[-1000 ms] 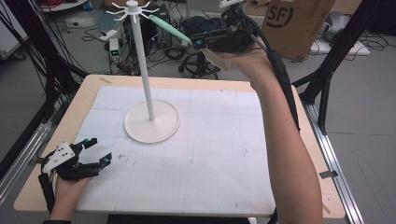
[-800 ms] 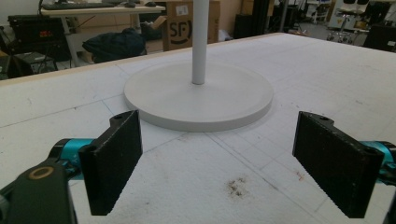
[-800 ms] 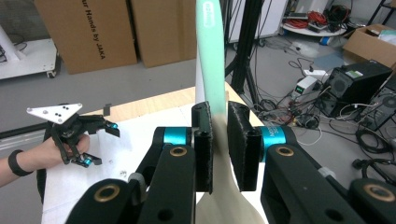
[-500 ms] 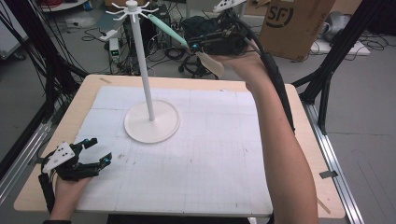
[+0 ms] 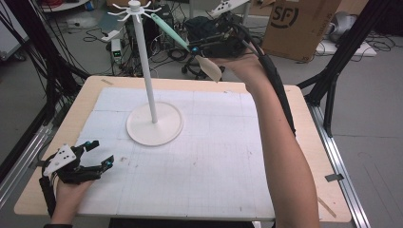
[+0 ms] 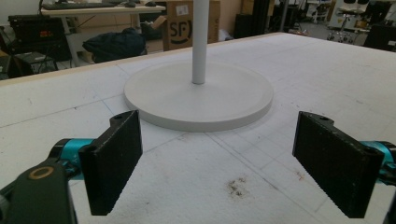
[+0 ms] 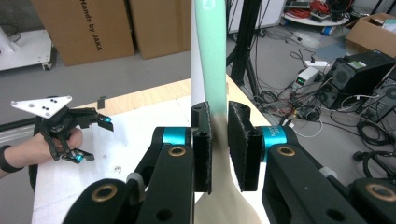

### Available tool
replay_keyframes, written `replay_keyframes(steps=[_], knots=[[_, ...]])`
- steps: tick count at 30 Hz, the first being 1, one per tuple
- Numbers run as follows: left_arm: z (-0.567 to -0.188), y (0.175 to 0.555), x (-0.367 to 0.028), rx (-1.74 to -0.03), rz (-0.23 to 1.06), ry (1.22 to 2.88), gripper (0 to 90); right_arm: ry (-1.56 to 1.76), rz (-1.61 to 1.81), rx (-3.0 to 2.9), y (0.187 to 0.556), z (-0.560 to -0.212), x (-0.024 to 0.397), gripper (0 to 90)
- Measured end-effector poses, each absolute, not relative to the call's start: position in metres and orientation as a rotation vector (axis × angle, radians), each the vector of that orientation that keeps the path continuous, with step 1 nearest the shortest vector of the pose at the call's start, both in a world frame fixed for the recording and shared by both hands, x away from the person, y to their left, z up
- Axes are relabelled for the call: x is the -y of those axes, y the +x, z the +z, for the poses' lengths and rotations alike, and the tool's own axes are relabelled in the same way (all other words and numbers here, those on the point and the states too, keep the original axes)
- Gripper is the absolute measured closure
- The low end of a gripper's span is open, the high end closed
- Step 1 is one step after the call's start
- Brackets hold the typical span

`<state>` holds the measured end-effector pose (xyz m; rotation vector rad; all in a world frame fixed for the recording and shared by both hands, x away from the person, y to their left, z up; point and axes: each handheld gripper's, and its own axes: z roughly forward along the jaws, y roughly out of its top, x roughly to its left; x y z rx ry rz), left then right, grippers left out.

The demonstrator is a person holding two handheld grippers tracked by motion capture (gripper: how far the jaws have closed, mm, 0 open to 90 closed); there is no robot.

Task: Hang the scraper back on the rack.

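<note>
White gridded sheeting covers your tabletop, with a bare wooden border at its edges and a few brown smudges near the front left. Nearest you, at the front left corner, your left claw rests just above the sheet with its jaws spread wide and nothing between them. Past it, mid-table, stands the white rack: a round base, a slim pole, and thin hooks fanning out at the top.

Beyond the far edge, your right claw is raised above the tabletop, level with the upper pole, its pads pressed on a spatula with a mint-green handle and a cream blade. The handle slants up toward the rack's hooks; the blade hangs down toward the far edge.

Farther back, grey floor carries tangled cables, black equipment, a power strip and a cardboard box; dark frame posts stand at both sides.

Whether the handle tip touches a hook cannot be made out. In the right gripper view the handle's top is cut off and the blade is blurred.
</note>
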<state>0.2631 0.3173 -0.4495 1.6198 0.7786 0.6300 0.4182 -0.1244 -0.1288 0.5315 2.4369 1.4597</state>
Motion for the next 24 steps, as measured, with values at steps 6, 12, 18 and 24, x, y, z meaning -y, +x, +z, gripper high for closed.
replay_keyframes(steps=[6, 12, 18, 24], knots=[[-0.450, 0.263, -0.317, -0.777, 0.631, 1.621, 16.3, 0.525, 1.456, -2.417, 0.418, -0.130, 0.123, 65.8], [-0.450, 0.263, -0.317, -0.777, 0.629, 1.620, 16.3, 0.510, 1.464, -2.371, 0.412, -0.134, 0.138, 50.3], [-0.450, 0.263, -0.317, -0.766, 0.634, 1.624, 16.2, 0.482, 1.458, -2.346, 0.400, -0.162, 0.168, 36.5], [-0.450, 0.263, -0.317, -0.767, 0.631, 1.623, 16.0, 0.518, 1.459, -2.336, 0.379, -0.216, 0.210, 29.5]])
